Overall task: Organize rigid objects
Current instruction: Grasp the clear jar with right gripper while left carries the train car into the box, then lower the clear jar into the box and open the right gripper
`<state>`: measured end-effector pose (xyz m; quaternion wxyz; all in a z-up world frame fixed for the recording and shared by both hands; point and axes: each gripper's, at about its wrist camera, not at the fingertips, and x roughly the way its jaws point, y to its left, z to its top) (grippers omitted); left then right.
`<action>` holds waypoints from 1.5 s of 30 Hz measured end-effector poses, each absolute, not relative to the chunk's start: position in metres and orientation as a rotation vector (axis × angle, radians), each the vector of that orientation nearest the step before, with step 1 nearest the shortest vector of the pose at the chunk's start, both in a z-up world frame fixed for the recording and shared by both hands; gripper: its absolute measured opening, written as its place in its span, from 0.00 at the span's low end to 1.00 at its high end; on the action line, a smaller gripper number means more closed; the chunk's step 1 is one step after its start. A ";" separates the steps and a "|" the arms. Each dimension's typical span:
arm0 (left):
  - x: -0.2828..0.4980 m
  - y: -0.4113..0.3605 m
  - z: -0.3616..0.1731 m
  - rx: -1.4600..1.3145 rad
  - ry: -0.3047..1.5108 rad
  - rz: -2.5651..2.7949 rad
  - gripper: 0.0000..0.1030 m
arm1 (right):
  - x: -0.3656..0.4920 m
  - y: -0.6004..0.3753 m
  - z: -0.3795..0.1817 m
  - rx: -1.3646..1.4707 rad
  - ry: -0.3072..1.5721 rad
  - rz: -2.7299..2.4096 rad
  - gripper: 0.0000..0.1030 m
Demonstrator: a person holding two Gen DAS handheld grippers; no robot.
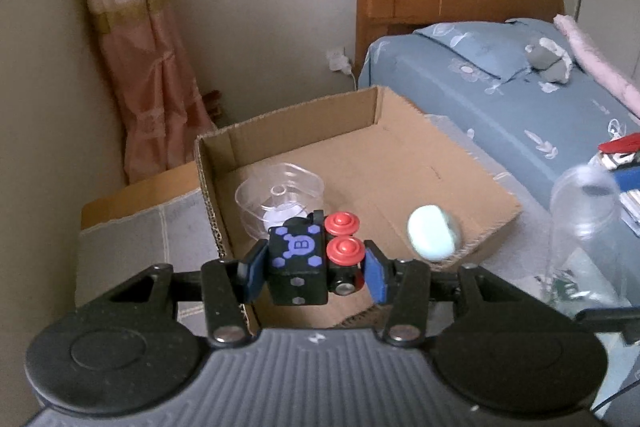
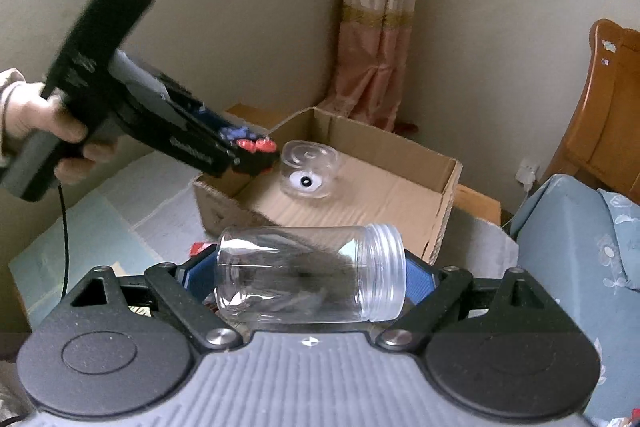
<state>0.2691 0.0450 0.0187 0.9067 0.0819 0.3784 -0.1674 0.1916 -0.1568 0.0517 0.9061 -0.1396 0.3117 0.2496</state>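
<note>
The left hand-held gripper (image 1: 314,273) pinches a black cube (image 1: 297,261) with purple hexagon marks and two red knobs on its right side; both blue pads (image 1: 376,277) press against it. Just ahead of the left hand-held gripper and below it stands an open cardboard box (image 1: 408,163). In the box's far left corner sits a clear lidded tub (image 1: 280,197). A pale green rounded thing (image 1: 432,233), blurred, shows ahead and to the right of the cube, over the box's near right edge; whether it touches the box cannot be told.

The right hand-held gripper (image 2: 310,281) holds a clear plastic jar (image 2: 310,275) lying sideways between its blue pads, its threaded mouth pointing right. The jar has no lid on. Ahead of it lies the same box (image 2: 444,183) with the tub (image 2: 310,169) inside. Up to the left a hand (image 2: 48,131) grips the handle of the left hand-held gripper (image 2: 256,149), whose tip hangs over the box's left edge, close beside the tub.

A bed (image 1: 500,99) with a blue cover stands to the right of the box, a pink curtain (image 1: 136,39) behind it
</note>
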 end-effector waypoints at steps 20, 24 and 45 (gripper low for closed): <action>0.214 0.091 0.011 0.099 0.723 -0.130 0.98 | 0.278 -0.154 0.055 -0.237 0.739 0.481 0.91; 0.203 0.105 0.015 0.055 0.684 -0.106 0.98 | 0.306 -0.150 0.057 -0.215 0.773 0.477 0.91; 0.177 0.110 -0.005 0.088 0.671 -0.063 0.98 | 0.341 -0.148 0.041 -0.212 0.807 0.383 1.00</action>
